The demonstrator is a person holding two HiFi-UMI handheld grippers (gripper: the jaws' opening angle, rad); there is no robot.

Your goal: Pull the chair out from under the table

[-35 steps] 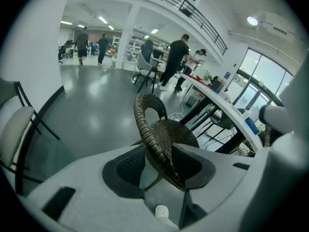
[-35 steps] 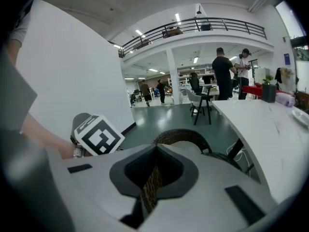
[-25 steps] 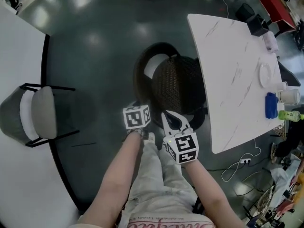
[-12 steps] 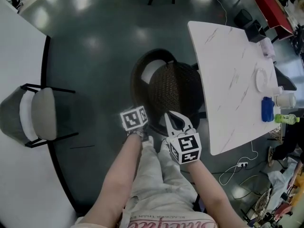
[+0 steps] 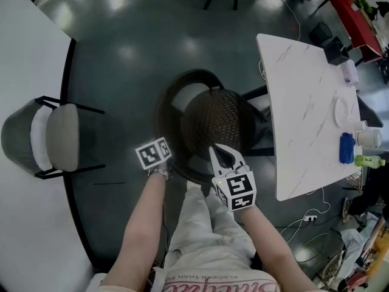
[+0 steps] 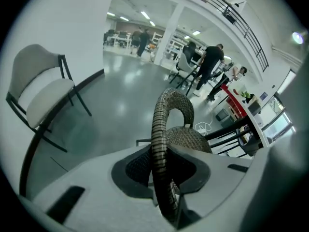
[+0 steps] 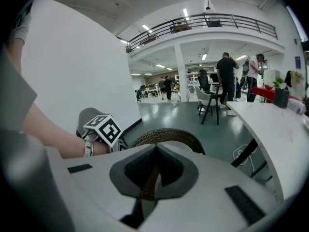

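A dark wicker chair (image 5: 213, 123) with a round backrest rim stands on the grey floor beside the white marble table (image 5: 310, 96), its seat out from under the table's edge. My left gripper (image 5: 159, 160) is at the rim's left side. In the left gripper view the woven rim (image 6: 161, 144) runs between the jaws of the left gripper (image 6: 161, 153), which are closing and pinch it. My right gripper (image 5: 225, 157) sits on the near rim. Seen from the right gripper (image 7: 155, 151), a brown strip of the rim (image 7: 148, 185) lies in its nearly closed jaws.
A grey padded chair (image 5: 55, 139) stands at the left by a white curved wall (image 5: 24, 72). On the table's far right are a plate (image 5: 341, 111), a blue object (image 5: 346, 148) and a green bottle (image 5: 371, 161). Cables (image 5: 304, 221) lie on the floor. People stand far off.
The wicker chair has slid left, away from the table's edge. My left gripper moved left with the rim. My right gripper stayed on the near rim and shifted little.
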